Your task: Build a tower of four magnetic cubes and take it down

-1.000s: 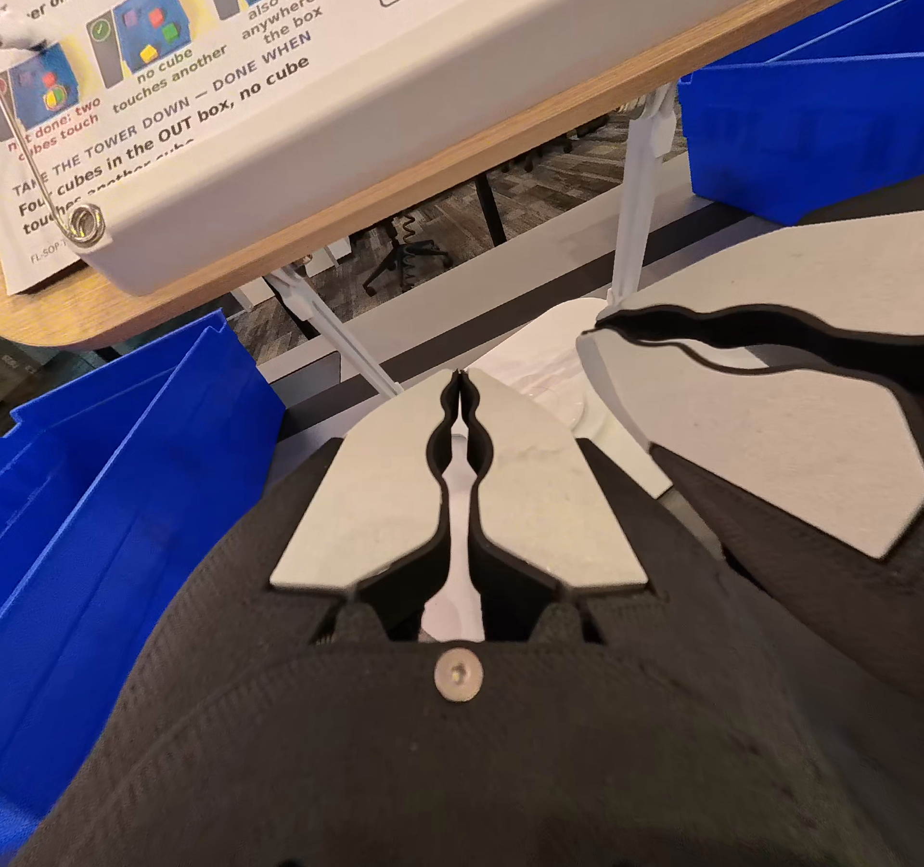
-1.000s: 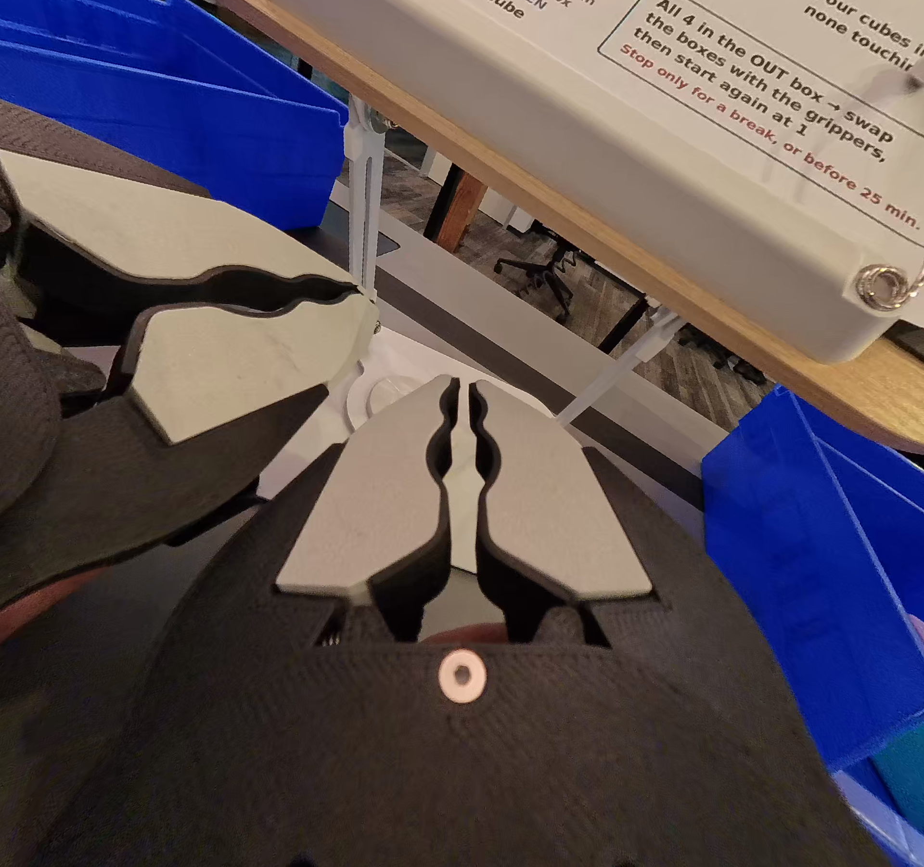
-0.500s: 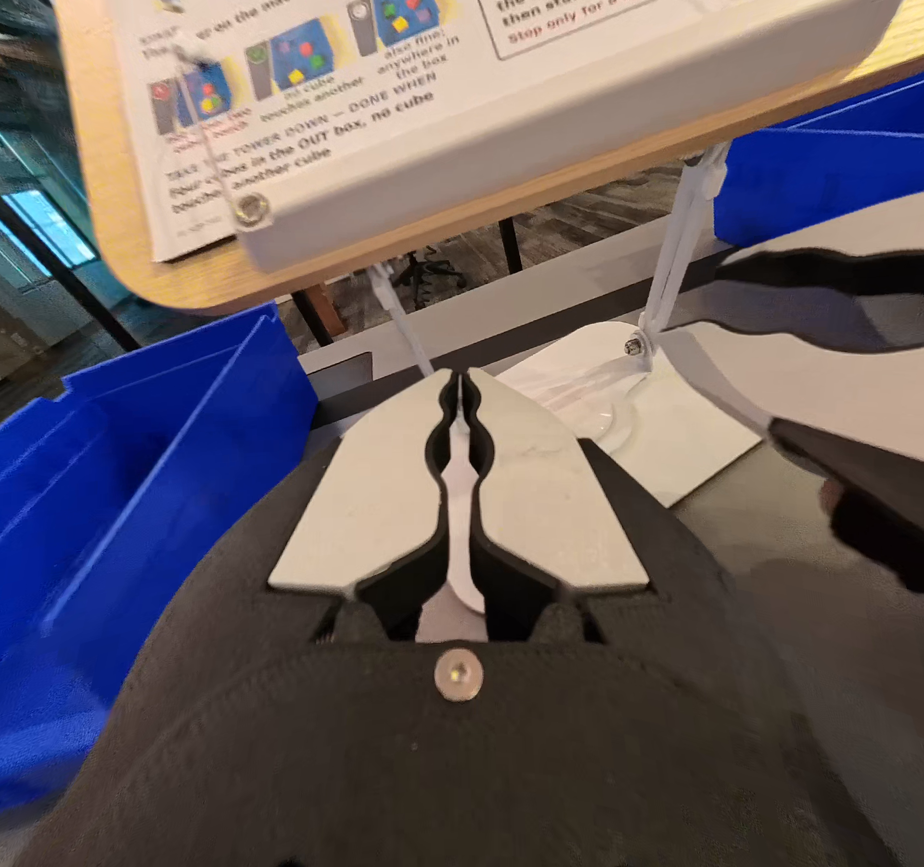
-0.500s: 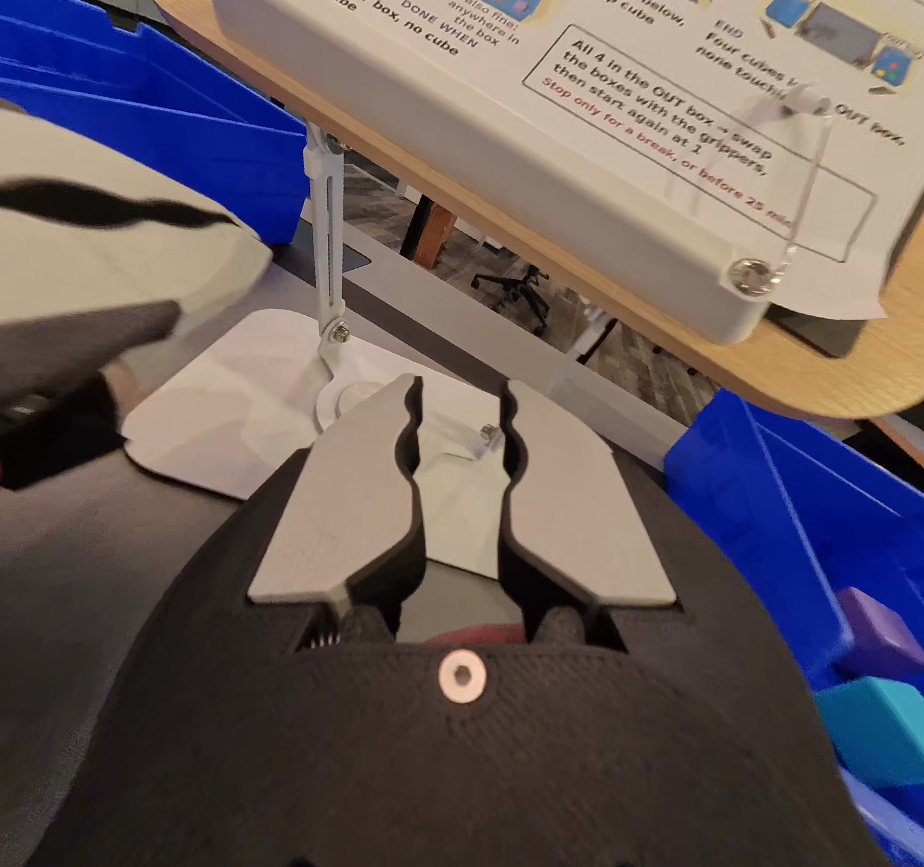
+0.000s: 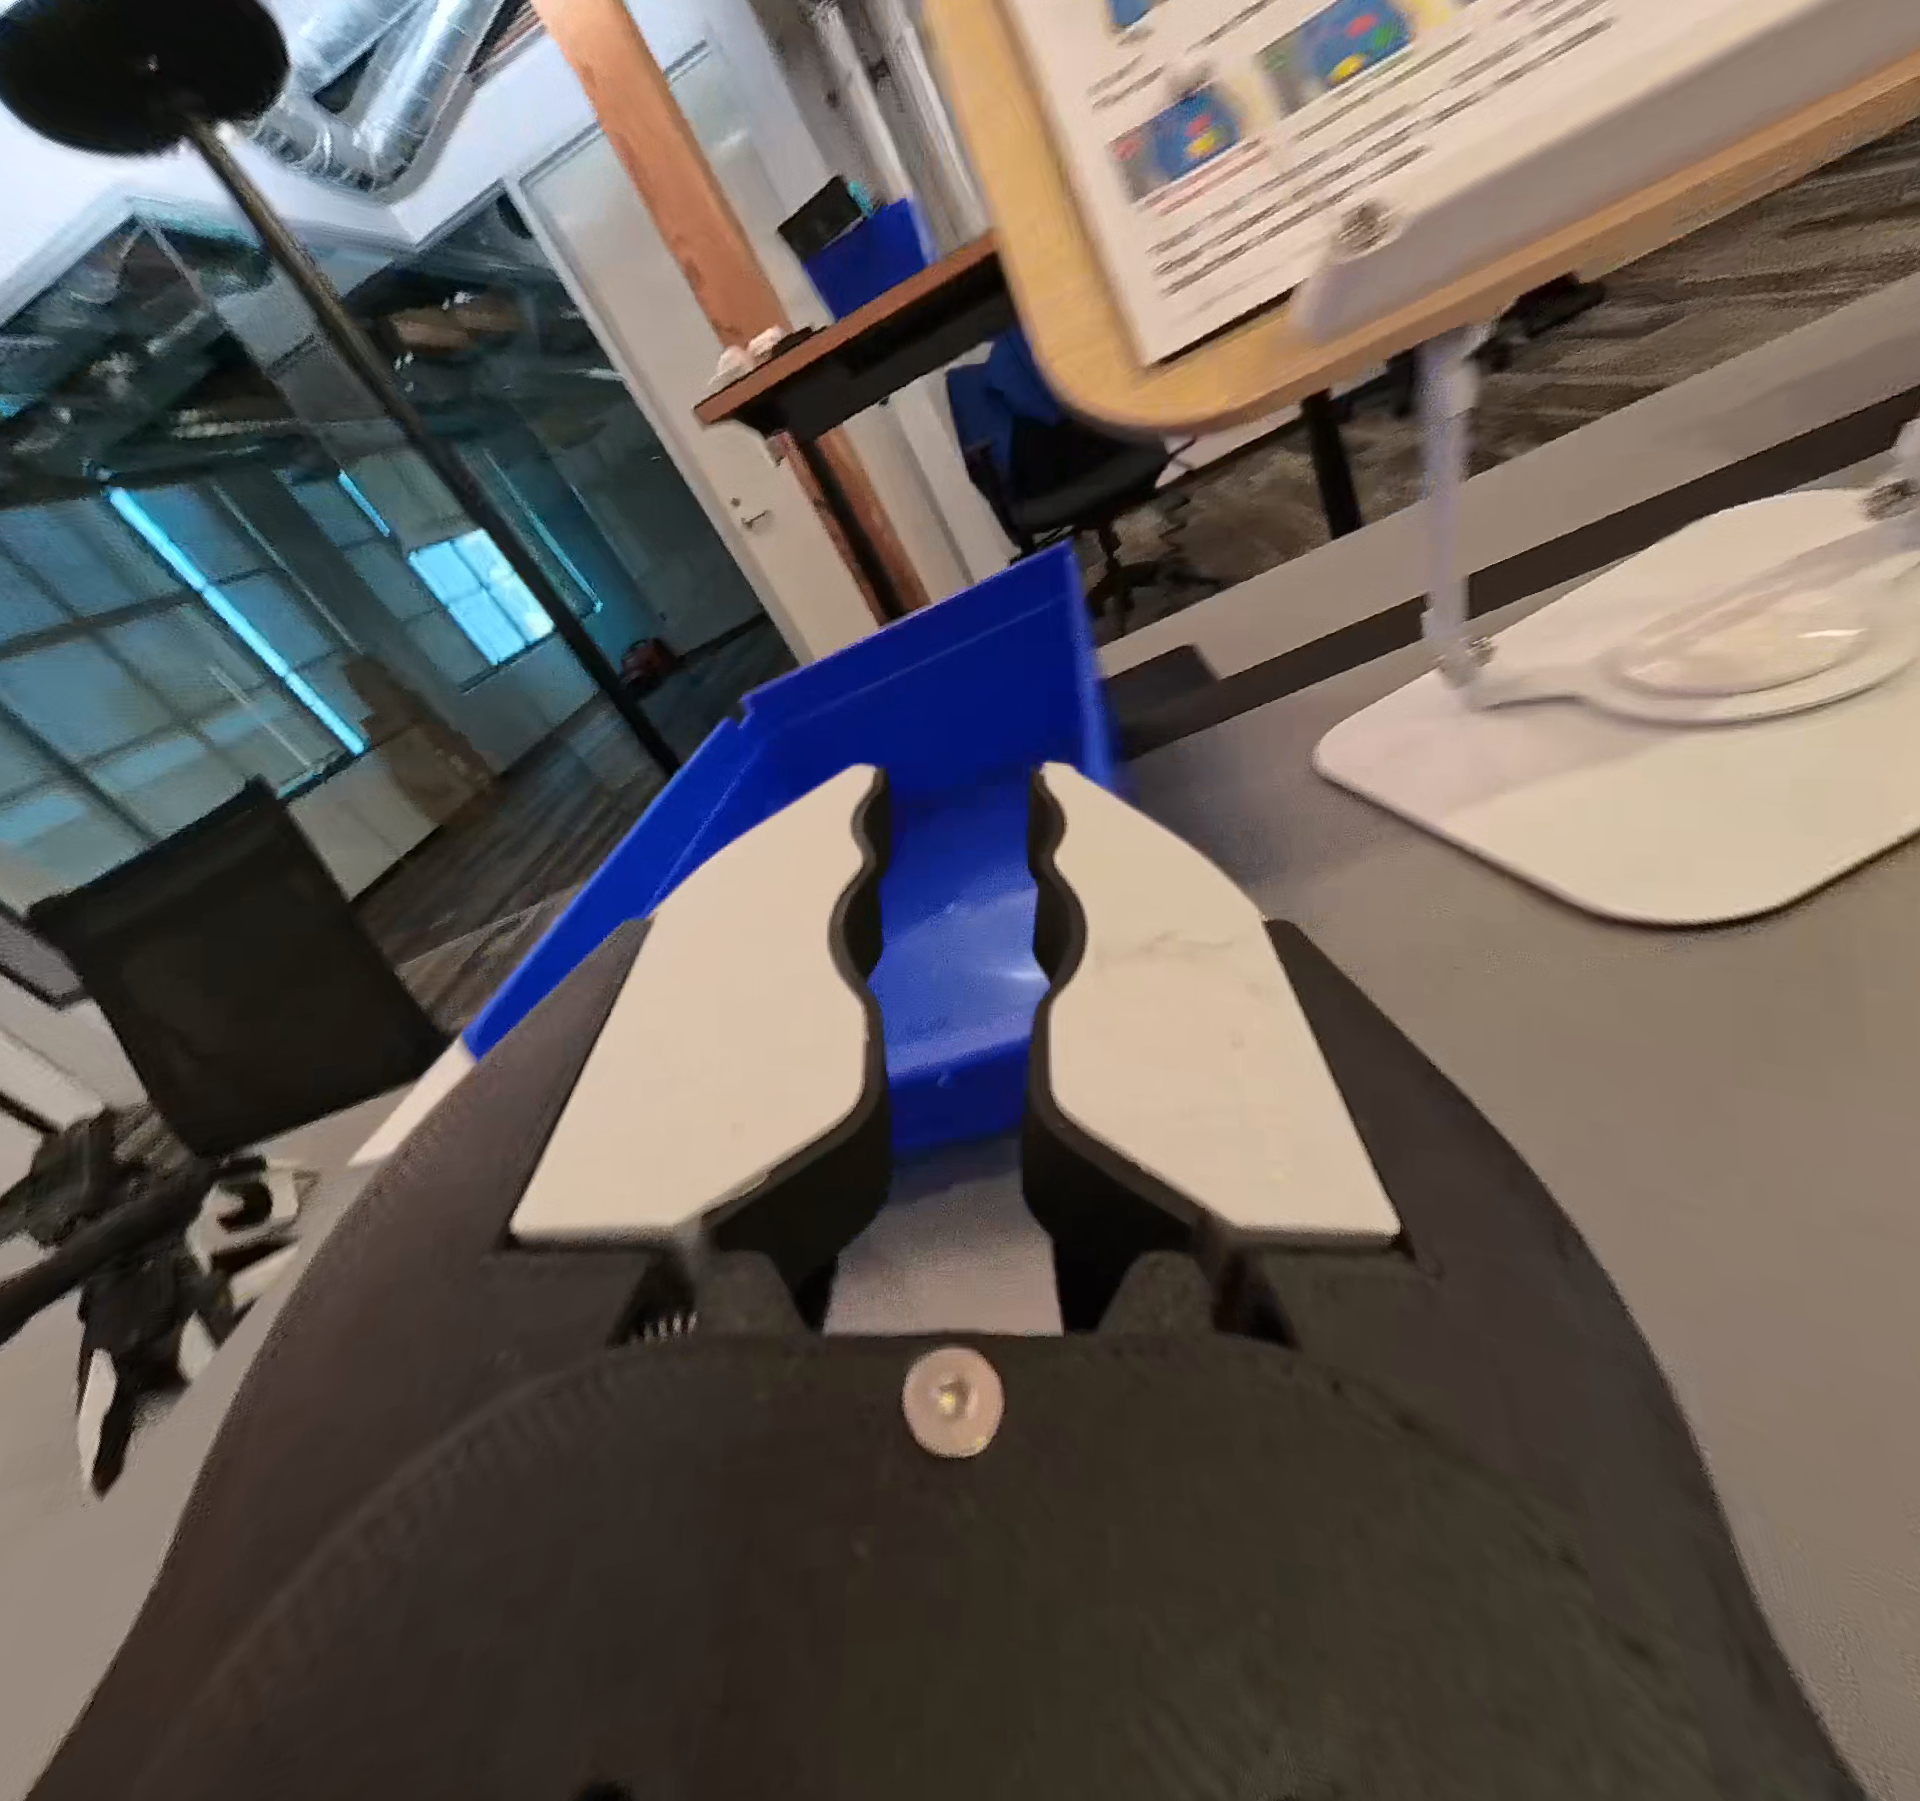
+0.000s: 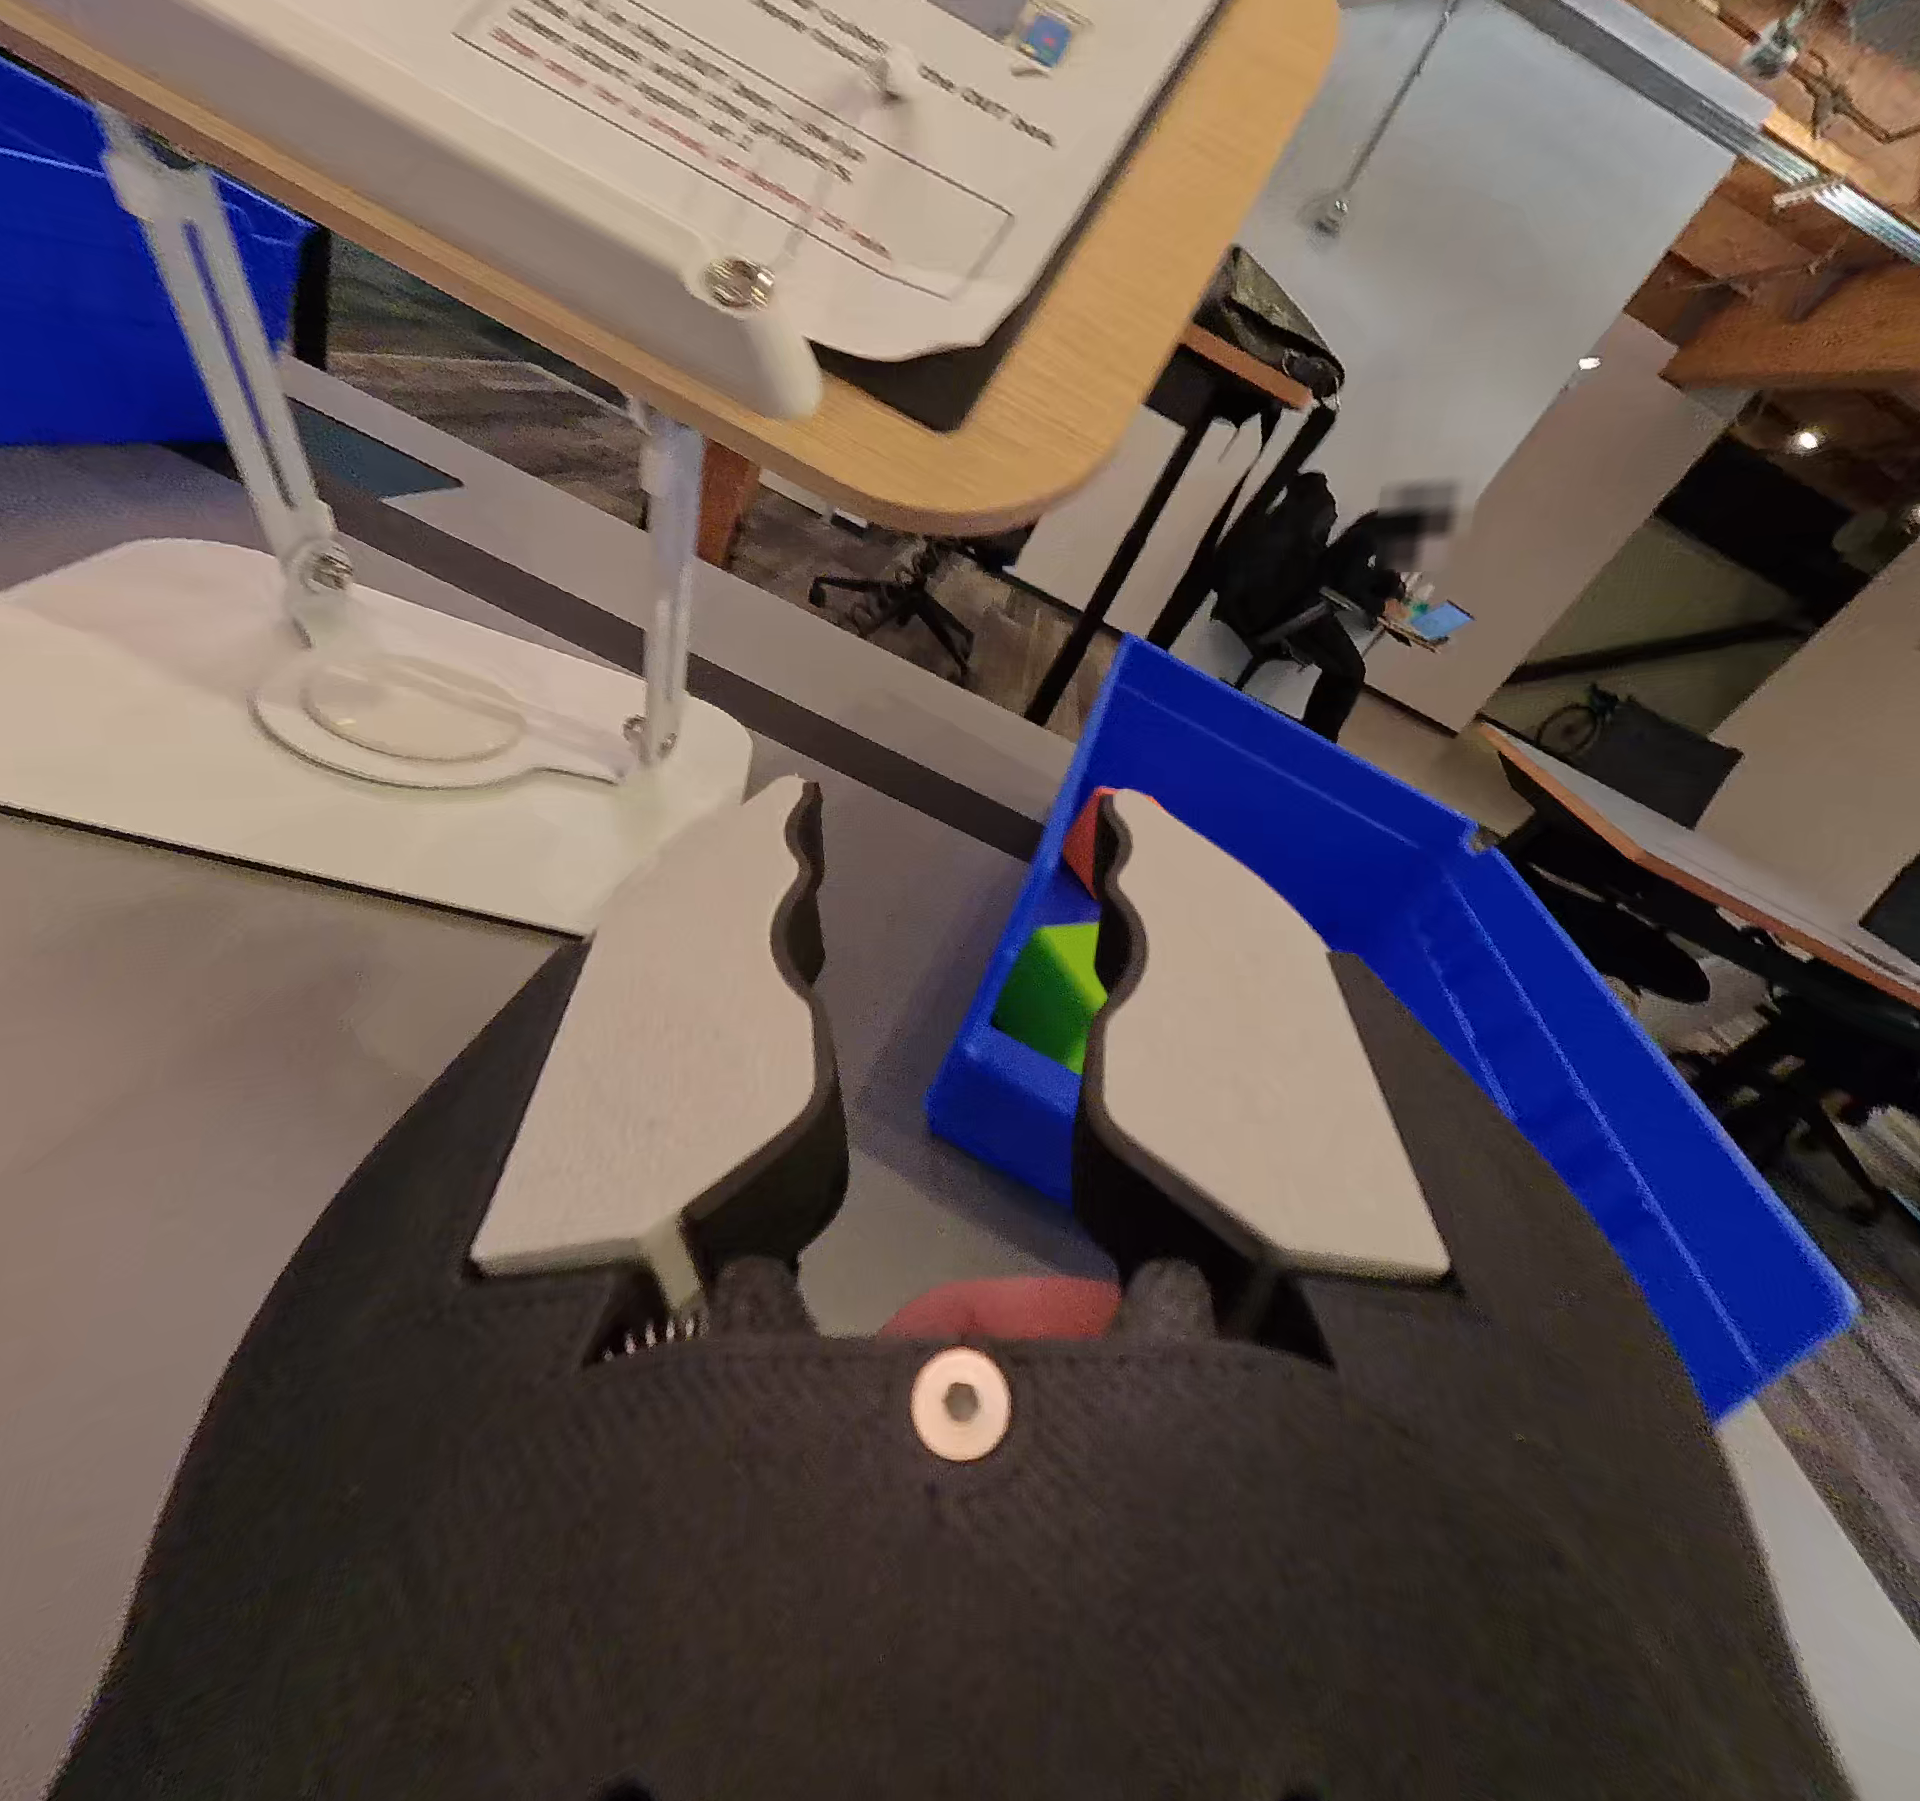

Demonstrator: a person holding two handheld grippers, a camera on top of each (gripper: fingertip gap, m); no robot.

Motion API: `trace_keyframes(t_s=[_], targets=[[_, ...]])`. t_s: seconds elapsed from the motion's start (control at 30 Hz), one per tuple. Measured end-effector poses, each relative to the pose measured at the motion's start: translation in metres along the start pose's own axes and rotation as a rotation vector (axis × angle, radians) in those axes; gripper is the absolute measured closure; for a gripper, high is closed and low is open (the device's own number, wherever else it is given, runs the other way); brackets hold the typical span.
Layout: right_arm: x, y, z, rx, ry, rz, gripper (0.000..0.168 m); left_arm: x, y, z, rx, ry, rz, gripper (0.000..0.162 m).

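Observation:
My left gripper (image 5: 956, 795) is open and empty, pointing over a blue bin (image 5: 935, 743) on the grey table; no cube shows in the part of the bin I see. My right gripper (image 6: 961, 816) is open and empty, just left of another blue bin (image 6: 1351, 847). A green cube (image 6: 1049, 988) and a red-orange cube (image 6: 1086, 842) lie in that bin, partly hidden behind my right finger (image 6: 1236, 1045).
A white stand base (image 6: 156, 712) with slim legs (image 6: 234, 380) holds a tilted wooden board (image 6: 1164, 297) bearing an instruction sheet, above the table's back middle. A third blue bin (image 6: 83, 297) stands behind it. Other desks, chairs and a seated person (image 6: 1320, 577) are beyond the table.
Both grippers have swung apart, left to the left bin and right to the right bin. Both have opened from shut. Neither shows in the other's view now.

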State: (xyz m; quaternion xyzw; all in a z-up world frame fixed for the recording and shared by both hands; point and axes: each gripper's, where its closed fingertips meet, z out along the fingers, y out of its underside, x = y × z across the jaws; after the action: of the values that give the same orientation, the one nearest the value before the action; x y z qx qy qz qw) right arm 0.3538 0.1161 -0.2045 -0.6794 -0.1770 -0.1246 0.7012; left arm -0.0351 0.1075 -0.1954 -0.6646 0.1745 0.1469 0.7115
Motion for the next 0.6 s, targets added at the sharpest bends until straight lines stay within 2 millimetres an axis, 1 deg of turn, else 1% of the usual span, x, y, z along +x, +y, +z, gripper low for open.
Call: trace_keyframes(t_s=[0.07,0.1,0.13,0.17,0.27,0.4,0.43,0.47,0.53,0.57,0.6], targets=[[0.008,0.008,0.001,-0.03,0.009,0.031,0.113,-0.016,0.024,0.003,-0.085,0.0,-0.069,0.126],[0.009,0.012,0.003,-0.047,0.007,0.048,0.109,-0.019,0.032,0.006,-0.119,0.013,-0.114,0.121],[0.008,0.015,0.005,-0.06,0.001,0.054,0.108,-0.016,0.036,0.008,-0.133,0.039,-0.151,0.116],[0.007,0.016,0.006,-0.068,-0.004,0.049,0.108,-0.01,0.037,0.01,-0.14,0.07,-0.161,0.112],[0.003,0.017,0.007,-0.076,-0.012,0.026,0.108,0.013,0.039,0.017,-0.162,0.126,-0.11,0.112],[0.002,0.02,0.009,-0.09,-0.015,0.027,0.11,0.037,0.042,0.034,-0.203,0.184,-0.124,0.109],[0.001,0.022,0.009,-0.098,-0.018,0.031,0.11,0.043,0.044,0.038,-0.223,0.193,-0.115,0.11],[0.001,0.023,0.01,-0.102,-0.019,0.035,0.11,0.043,0.047,0.041,-0.248,0.169,-0.085,0.114],[0.001,0.023,0.01,-0.108,-0.017,0.037,0.111,0.038,0.045,0.046,-0.231,0.109,-0.067,0.128],[0.002,0.023,0.01,-0.108,-0.013,0.035,0.111,0.039,0.044,0.048,-0.231,0.109,-0.072,0.134],[0.002,0.023,0.01,-0.108,-0.011,0.034,0.111,0.04,0.048,0.052,-0.258,0.103,-0.066,0.137]])
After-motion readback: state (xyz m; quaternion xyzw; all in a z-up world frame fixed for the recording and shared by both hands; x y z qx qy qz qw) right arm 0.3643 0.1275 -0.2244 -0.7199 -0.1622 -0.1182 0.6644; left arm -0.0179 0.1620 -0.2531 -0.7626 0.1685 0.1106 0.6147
